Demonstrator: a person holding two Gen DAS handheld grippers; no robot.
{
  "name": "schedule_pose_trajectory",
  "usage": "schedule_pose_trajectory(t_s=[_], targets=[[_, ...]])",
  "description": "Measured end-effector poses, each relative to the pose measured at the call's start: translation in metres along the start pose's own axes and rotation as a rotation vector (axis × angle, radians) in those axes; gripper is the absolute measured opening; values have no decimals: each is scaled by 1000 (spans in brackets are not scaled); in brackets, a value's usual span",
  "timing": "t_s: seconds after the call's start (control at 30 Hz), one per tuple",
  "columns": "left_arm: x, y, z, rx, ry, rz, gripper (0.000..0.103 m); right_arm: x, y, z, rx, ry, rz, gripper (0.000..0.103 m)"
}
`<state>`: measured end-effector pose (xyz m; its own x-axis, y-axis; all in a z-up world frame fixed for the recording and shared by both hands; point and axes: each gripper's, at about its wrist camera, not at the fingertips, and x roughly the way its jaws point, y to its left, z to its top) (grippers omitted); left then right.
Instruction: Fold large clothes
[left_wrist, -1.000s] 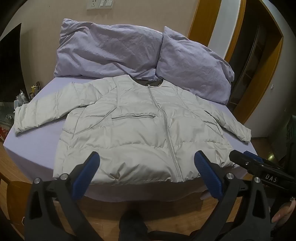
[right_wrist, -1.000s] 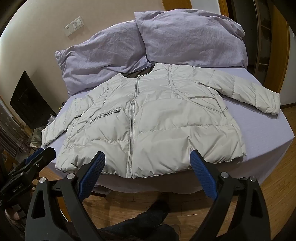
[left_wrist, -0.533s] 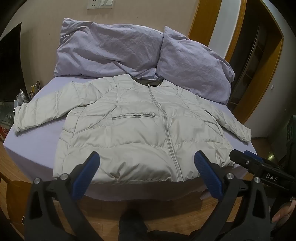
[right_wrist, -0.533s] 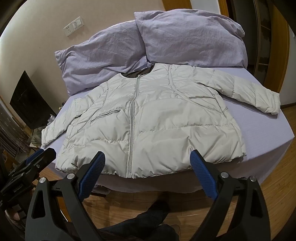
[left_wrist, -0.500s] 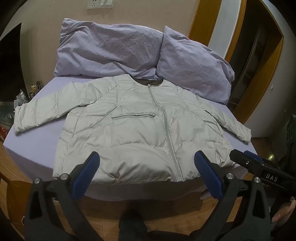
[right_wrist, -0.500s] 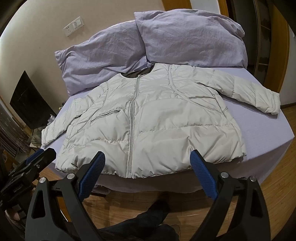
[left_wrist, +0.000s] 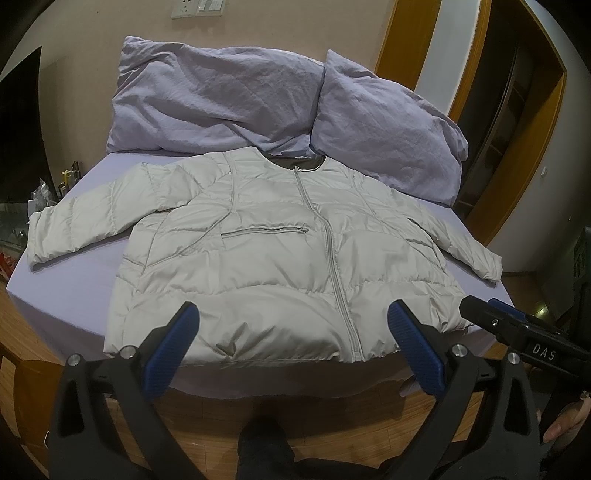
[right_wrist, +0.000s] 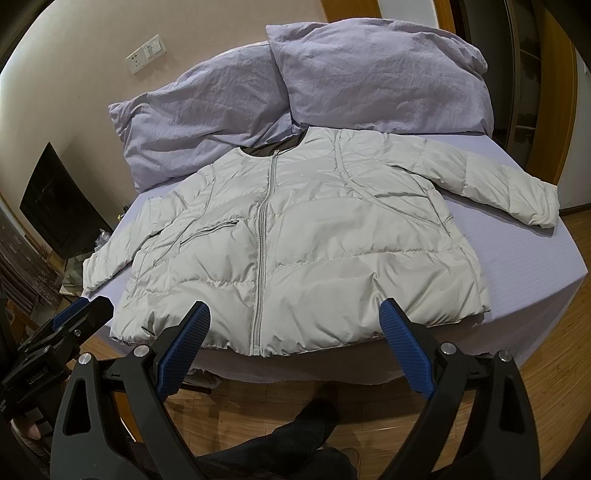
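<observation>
Your left gripper (left_wrist: 291, 334) hangs wide open off the foot of the bed (left_wrist: 70, 280), level, short of the jacket (left_wrist: 273, 266) hem. Your right gripper (right_wrist: 293, 326) hangs beside it, equally agape, holding nothing; its body reads "DAS". The jacket lies flat, zipped, sleeves spread, collar touching two pillows (right_wrist: 376, 70). A wall socket (right_wrist: 146, 53) sits above them.

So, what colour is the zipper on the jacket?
The zipper is light grey, close to the pale jacket; clearest in the right wrist view.
</observation>
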<state>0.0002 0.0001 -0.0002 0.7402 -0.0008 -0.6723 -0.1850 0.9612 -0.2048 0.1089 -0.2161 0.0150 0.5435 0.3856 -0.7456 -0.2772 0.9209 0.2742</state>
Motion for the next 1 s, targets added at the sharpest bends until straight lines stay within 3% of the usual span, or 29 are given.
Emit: schedule_pose_trajectory(t_s=[1.0], targets=[[0,0,0,1,3,1,101,2,3,-1,3,1,1,95]])
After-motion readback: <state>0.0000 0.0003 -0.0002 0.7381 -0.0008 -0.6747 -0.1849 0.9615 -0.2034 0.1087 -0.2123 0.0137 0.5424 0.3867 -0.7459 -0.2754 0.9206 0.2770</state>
